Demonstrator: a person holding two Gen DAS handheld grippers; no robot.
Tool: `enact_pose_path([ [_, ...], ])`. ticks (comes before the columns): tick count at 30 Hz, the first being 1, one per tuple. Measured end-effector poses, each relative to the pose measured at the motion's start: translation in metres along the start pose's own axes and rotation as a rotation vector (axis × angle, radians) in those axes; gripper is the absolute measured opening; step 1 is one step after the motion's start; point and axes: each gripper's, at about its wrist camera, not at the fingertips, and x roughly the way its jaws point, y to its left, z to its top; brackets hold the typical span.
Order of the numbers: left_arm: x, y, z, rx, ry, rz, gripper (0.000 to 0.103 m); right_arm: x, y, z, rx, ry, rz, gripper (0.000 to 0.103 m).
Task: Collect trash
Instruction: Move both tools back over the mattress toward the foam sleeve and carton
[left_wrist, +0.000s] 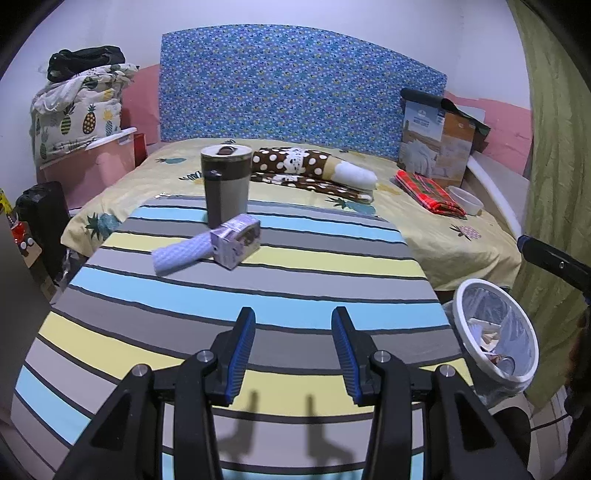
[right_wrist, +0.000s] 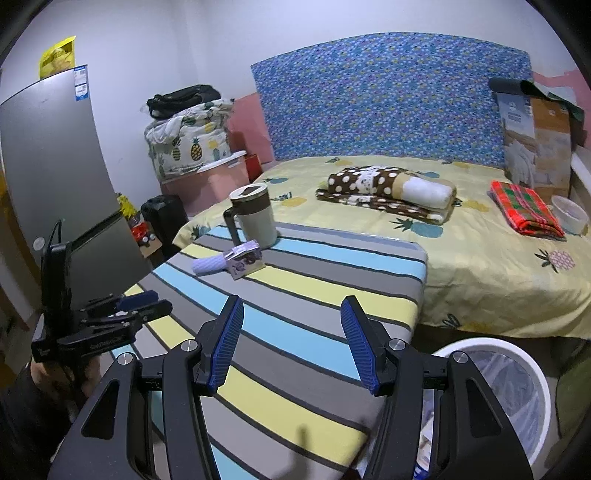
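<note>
A small purple carton lies on the striped table, touching a rolled white-lilac cloth. Behind them stands a grey lidded mug. My left gripper hovers open over the table's near part, nothing between its fingers. My right gripper is open too, empty, over the table's near right side. The left gripper also shows at the left of the right wrist view. A white lined trash bin with scraps inside stands right of the table.
Behind the table is a bed with a dotted folded blanket, a red plaid cloth, a white bowl and a cardboard box. A grey fridge stands left; a green curtain hangs right.
</note>
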Motion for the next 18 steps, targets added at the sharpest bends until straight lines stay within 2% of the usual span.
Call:
enact_pose_path([
  [18, 0.037, 0.059, 0.014, -0.024, 0.000, 0.066, 0.045, 0.064, 0.027, 0.018, -0.057, 0.058, 0.064, 0.057],
])
